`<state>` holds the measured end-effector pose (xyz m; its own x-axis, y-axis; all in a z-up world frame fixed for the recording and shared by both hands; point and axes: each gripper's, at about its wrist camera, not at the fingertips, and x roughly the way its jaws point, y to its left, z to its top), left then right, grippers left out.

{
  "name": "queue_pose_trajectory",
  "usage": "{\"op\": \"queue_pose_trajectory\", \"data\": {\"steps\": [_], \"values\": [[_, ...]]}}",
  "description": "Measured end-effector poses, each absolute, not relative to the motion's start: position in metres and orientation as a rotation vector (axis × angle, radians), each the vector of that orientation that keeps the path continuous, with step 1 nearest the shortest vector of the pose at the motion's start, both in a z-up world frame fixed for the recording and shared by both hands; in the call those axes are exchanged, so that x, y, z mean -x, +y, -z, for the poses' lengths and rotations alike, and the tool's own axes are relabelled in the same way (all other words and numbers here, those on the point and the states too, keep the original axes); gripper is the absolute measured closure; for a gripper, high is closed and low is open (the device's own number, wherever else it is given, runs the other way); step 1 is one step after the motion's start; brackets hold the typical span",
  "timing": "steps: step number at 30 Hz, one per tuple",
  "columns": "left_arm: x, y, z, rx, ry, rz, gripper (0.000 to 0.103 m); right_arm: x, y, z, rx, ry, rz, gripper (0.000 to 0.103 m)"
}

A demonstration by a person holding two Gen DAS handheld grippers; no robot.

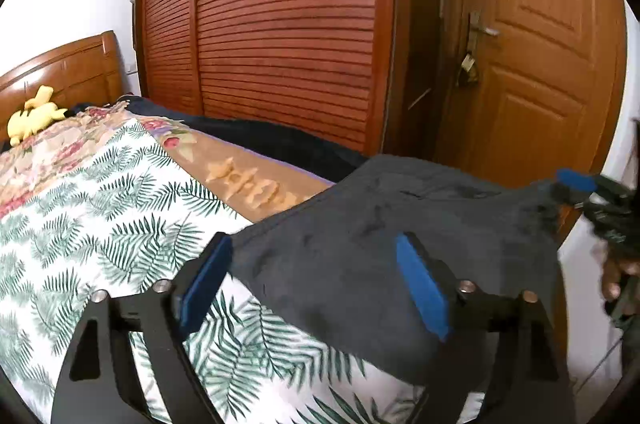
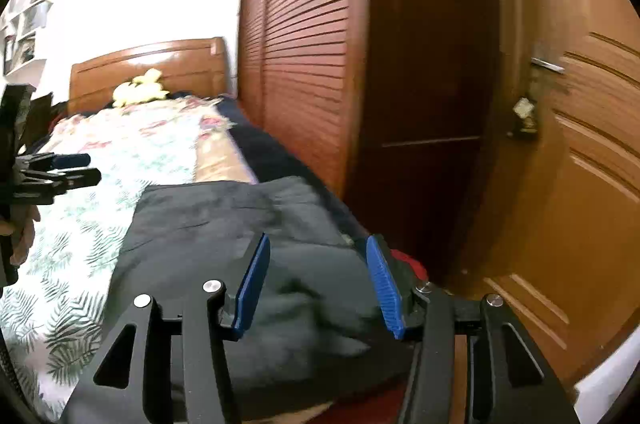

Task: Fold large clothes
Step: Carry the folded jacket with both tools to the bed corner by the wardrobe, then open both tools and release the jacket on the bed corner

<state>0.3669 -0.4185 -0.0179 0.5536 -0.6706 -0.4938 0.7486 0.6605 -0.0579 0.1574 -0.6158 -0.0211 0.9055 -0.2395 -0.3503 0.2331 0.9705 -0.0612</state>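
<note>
In the left wrist view, the dark garment (image 1: 380,244) lies on the bed (image 1: 100,224), on the patterned cover, near the bed's edge on the side of the wardrobe (image 1: 280,23) and the door (image 1: 540,63). The left gripper (image 1: 316,288) stands with its jaws wide apart and holds nothing; the cloth shows between and beyond the two blue pads, but I cannot tell if a pad touches it. The cloth looks like one thick, layered bundle with rounded edges, so I judge that some folding is already made. Its outline is not yet a neat rectangle. At the right edge of this view the right gripper (image 1: 588,191) appears close to the far corner of the garment; from here I cannot tell how its jaws stand.

In the right wrist view, the garment (image 2: 220,224) fills the lower middle. The right gripper (image 2: 318,284) is also wide open and empty, above the cloth. The left gripper (image 2: 72,167) is seen at the left, over the bed cover. The long axis of the garment seems to run across the bed, from the wardrobe side toward the middle, and a straight far edge faces the headboard (image 2: 148,71). What remains, I think, is at least one more fold and some smoothing. Which end is the waist or the collar I cannot tell.
</note>
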Motion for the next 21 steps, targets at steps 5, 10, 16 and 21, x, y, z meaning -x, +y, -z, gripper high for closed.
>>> {"op": "queue_pose_trajectory", "data": {"steps": [5, 10, 16, 21], "values": [[-0.341, -0.397, 0.018, -0.165, 0.521, 0.844, 0.016, -0.19, -0.649, 0.054, -0.015, 0.519, 0.224, 0.051], [-0.318, -0.371, 0.011, -0.166, 0.505, 0.832, 0.016, -0.209, -0.67, 0.073, -0.014, 0.575, 0.236, 0.048], [-0.292, -0.335, 0.004, -0.169, 0.486, 0.782, 0.016, -0.203, -0.635, 0.051, -0.034, 0.572, 0.297, 0.048], [-0.27, -0.295, -0.002, -0.147, 0.49, 0.75, 0.016, -0.164, -0.591, 0.02, -0.006, 0.492, 0.257, 0.041]]}}
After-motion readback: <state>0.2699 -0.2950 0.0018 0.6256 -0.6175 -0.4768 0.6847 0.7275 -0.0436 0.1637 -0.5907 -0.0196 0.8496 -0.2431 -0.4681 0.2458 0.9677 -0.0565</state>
